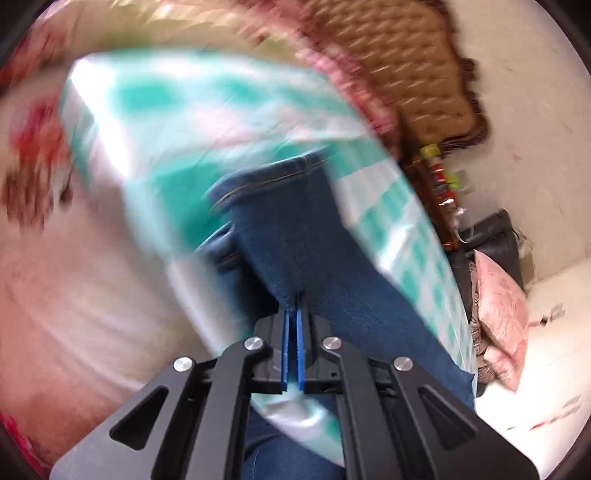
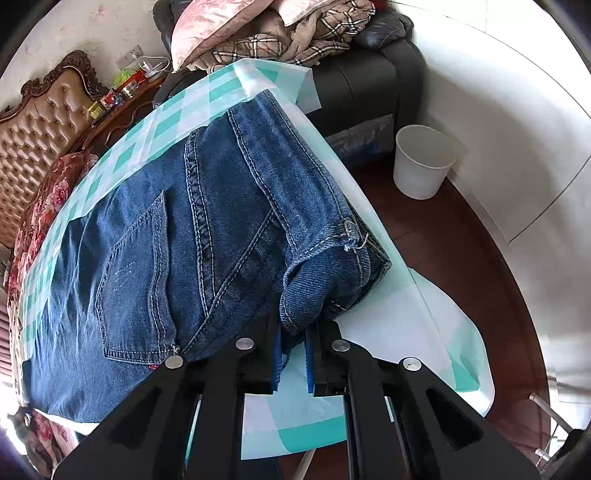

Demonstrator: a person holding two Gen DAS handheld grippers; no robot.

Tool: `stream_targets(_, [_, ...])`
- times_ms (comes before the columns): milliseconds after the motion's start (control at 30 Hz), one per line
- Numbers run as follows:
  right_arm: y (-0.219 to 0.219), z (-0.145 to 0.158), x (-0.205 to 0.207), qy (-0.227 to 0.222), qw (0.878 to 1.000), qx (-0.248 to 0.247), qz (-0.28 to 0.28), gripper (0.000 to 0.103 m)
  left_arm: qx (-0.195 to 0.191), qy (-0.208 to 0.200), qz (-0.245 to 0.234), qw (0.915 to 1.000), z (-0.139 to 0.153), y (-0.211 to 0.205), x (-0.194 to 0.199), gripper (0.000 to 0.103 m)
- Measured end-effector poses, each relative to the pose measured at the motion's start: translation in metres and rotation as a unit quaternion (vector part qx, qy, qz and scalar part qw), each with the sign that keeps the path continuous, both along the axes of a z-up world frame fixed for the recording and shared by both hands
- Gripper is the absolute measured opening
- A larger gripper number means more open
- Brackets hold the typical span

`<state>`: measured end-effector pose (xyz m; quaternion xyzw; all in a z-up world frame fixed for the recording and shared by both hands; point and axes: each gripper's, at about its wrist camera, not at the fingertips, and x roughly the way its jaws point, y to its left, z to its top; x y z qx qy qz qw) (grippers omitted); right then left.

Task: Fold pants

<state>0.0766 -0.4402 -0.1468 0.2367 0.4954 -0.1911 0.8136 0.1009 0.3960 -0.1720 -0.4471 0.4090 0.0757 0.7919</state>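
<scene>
Stretching lengthwise along the table, the jeans are pinched by both grippers, right gripper at the near corner, left gripper on a denim edge.

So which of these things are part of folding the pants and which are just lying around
Part of the job:
jeans
checked cloth under them
left tongs
right tongs

Lying about:
white bucket
pink pillow
plaid blanket

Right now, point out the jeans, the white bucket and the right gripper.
jeans point(image 2: 207, 229): right wrist view, on the seat seam.
white bucket point(image 2: 421, 166): right wrist view, on its side wall.
right gripper point(image 2: 293, 354): right wrist view, between the blue pads, shut on denim.
</scene>
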Motion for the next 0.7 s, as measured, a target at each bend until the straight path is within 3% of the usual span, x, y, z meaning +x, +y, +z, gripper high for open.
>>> stream_targets(233, [0.001,0.049,-0.018,-0.053,0.998,-0.012,0.012,0.005,0.006,-0.007,-0.002,1.0,-0.014,0.0,0.005,0.002])
stream_targets(367, [-0.007,0.011,-0.014,-0.009,1.0,0.003,0.005,0.005,0.013,-0.007,-0.004,0.9999,-0.017,0.001,0.003,0.003])
stream_targets(467, [-0.005,-0.001,-0.014,-0.008,1.0,-0.006,0.005,0.005,0.013,-0.006,-0.007,0.9999,-0.015,-0.002,0.002,0.006])
stream_targets(533, [-0.003,-0.001,-0.016,-0.007,1.0,-0.013,0.008,0.005,0.014,-0.009,0.004,0.9999,-0.01,0.002,-0.004,0.017])
stream_targets(567, [-0.002,-0.001,-0.017,-0.008,1.0,-0.015,0.011,0.006,0.03,-0.016,0.016,0.9993,-0.002,0.004,-0.011,0.034])
stream_targets(600, [-0.002,-0.001,-0.02,-0.011,1.0,-0.013,0.012,0.007,0.05,-0.02,0.024,0.9983,0.006,0.003,-0.016,0.04])
stream_targets(700, [-0.006,0.0,-0.026,-0.028,1.0,-0.002,0.013,0.011,0.122,-0.044,0.021,0.9913,0.037,-0.019,-0.028,0.04])
